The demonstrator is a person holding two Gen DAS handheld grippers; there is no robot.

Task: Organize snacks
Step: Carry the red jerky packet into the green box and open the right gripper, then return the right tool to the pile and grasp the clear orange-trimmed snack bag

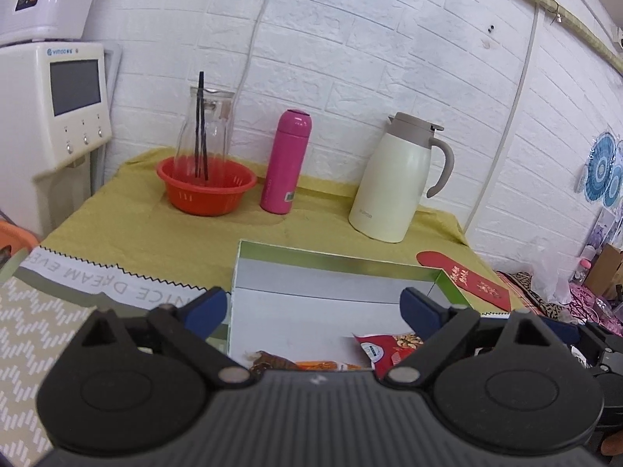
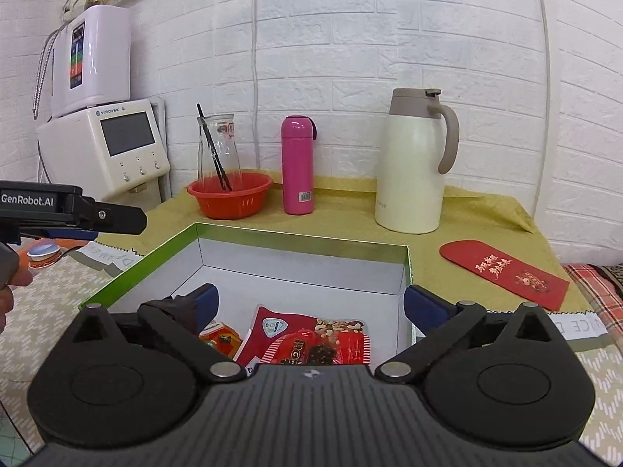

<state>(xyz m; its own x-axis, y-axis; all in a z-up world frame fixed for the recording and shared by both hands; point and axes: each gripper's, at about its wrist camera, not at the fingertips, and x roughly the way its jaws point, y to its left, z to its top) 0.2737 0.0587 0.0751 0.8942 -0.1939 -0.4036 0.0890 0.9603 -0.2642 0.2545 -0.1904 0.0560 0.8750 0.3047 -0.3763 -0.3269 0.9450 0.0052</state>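
A shallow box [image 1: 335, 262] [image 2: 296, 239] with green rim and white inside lies on the yellow-green cloth. Snack packets lie at its near end: a red peanut packet [image 2: 311, 330] [image 1: 389, 344], an orange packet [image 2: 220, 336] [image 1: 327, 366] and a brown one [image 1: 268, 360]. My left gripper [image 1: 313, 305] hangs over the box's near end, jaws wide apart, nothing between them. My right gripper [image 2: 309, 303] is also open above the packets, holding nothing. The left gripper's body [image 2: 70, 210] shows at the left edge of the right wrist view.
Along the back wall stand a red basket [image 2: 229, 194] with a glass carafe [image 2: 218, 148], a pink flask [image 2: 298, 165] and a cream thermos jug [image 2: 412, 163]. A red envelope [image 2: 502, 274] lies right of the box. A white appliance [image 2: 117, 144] stands at left.
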